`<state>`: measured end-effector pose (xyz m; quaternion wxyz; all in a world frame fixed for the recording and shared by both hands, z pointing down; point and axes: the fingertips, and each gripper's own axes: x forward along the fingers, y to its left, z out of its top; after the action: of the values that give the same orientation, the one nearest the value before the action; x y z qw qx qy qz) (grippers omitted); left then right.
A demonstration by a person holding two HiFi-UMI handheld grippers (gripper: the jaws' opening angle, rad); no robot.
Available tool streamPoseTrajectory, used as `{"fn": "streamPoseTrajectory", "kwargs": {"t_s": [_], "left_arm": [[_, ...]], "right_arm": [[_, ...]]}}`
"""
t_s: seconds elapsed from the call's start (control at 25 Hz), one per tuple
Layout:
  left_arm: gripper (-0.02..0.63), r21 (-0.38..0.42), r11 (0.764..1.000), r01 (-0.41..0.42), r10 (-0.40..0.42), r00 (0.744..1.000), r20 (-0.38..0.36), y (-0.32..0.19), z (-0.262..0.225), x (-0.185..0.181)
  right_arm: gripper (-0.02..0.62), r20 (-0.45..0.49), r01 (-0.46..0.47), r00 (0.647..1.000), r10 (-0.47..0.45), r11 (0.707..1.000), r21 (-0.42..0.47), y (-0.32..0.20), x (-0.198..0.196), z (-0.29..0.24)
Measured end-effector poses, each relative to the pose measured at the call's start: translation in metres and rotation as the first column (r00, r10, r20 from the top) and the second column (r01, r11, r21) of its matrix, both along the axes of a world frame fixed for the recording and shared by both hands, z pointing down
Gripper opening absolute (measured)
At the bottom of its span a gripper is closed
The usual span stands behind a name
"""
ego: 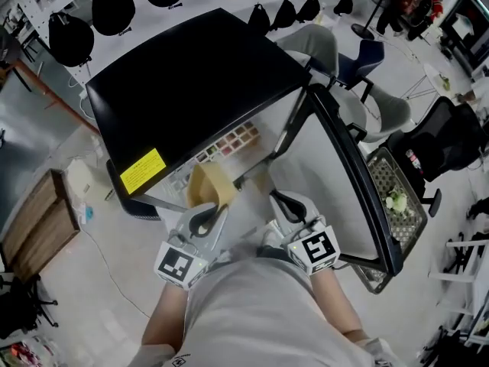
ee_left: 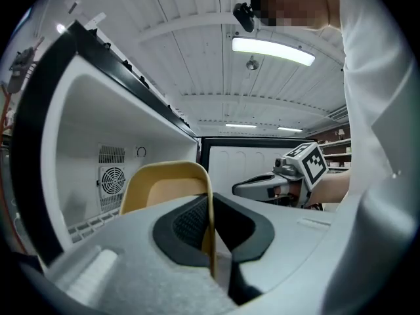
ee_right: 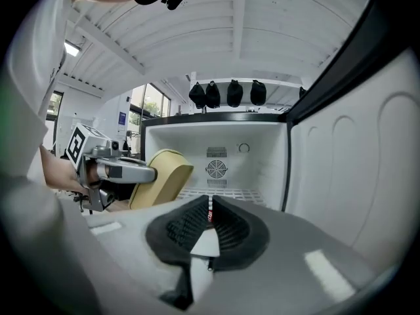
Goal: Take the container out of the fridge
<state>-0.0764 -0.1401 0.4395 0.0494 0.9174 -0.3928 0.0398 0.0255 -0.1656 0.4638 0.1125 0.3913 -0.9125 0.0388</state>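
Observation:
The fridge is a small black-topped box whose door stands swung open to the right. A tan container hangs in front of the open compartment. My left gripper is shut on the tan container's rim; in the left gripper view the thin wall runs between the pads. My right gripper is beside it, shut and holding nothing. In the right gripper view the container is at the left with the left gripper on it, in front of the white fridge interior.
A wire shelf and a fan grille are inside the fridge. Office chairs stand behind it, a wire basket is beyond the door, and a wooden crate sits on the floor at the left.

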Motion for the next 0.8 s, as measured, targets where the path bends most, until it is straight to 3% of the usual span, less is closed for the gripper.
{"fn": "streamPoseTrajectory", "kwargs": {"t_s": [0.44, 0.8], "left_arm": [[0.017, 0.029, 0.998, 0.049, -0.048, 0.998, -0.045, 0.011, -0.003, -0.023], [0.017, 0.02, 0.999, 0.044, -0.043, 0.996, -0.078, 0.005, -0.003, -0.019]], "right_arm": [[0.018, 0.03, 0.084, 0.996, -0.085, 0.995, 0.048, 0.011, -0.028, -0.013], [0.018, 0.069, 0.053, 0.996, -0.058, 0.996, 0.072, 0.011, -0.019, -0.02]]}}
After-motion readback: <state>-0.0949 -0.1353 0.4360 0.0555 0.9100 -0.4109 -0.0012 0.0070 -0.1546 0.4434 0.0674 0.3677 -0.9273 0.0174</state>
